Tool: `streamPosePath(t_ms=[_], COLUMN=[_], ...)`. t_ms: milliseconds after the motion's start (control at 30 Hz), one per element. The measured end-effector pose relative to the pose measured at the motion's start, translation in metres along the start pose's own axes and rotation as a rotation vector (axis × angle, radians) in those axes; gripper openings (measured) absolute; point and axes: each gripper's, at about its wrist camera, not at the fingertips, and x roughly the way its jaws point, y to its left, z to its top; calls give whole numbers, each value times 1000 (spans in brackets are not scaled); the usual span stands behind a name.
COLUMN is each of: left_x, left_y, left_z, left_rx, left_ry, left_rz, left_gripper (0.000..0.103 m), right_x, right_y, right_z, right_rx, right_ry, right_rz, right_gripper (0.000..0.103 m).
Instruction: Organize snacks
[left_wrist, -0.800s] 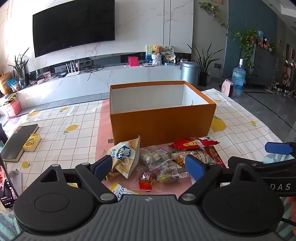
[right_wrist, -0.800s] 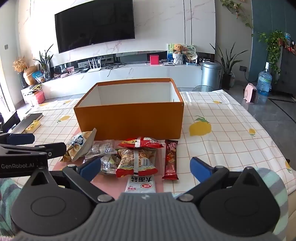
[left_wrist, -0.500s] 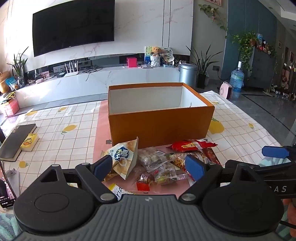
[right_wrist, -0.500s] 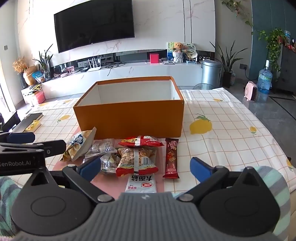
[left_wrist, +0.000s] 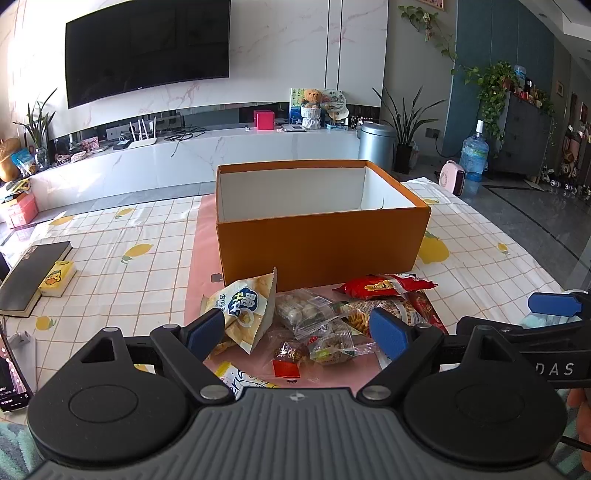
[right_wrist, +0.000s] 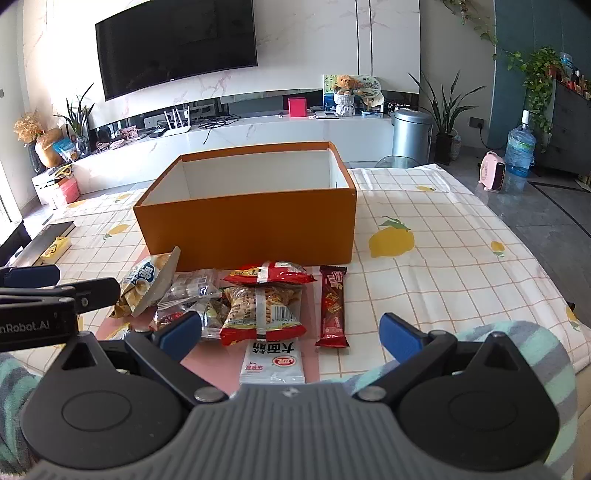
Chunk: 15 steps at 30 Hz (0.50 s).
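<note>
Nothing on the bench is shifting since the earlier frames; only your two views are drifting slightly, and the snacks are lying where they were. You are holding the left tool (left_wrist: 297, 328) and the right tool (right_wrist: 290, 330) both spread wide and released, gripping nothing, each hovering over the pile. The open orange cardboard box (right_wrist: 243, 221) at twelve o'clock is showing bare white inner walls, though its floor is hidden, so sorting is apparently not started. Waiting just before its front wall are the pale chip bag (left_wrist: 245, 310) at ten o'clock, the clear sweet packets (left_wrist: 306, 310), the red-ended peanut bag (right_wrist: 260, 310), the red flat pouch (right_wrist: 269, 275), the dark red wafer bar (right_wrist: 332, 306) at one o'clock and the white noodle sachet (right_wrist: 273, 363) nearest you.
</note>
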Motion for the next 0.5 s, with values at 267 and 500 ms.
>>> streamPosePath(t_ms=[267, 500], left_x=[2, 3], left_y=[1, 0], left_z=[-1, -2], left_rx=[1, 6], left_ry=[5, 11], left_rz=[0, -2], left_gripper=[103, 103], right_x=[2, 3], right_y=[0, -2], right_z=[-1, -1], right_rx=[0, 5], right_ry=[7, 12], right_rz=[-9, -21], right_gripper=[99, 99])
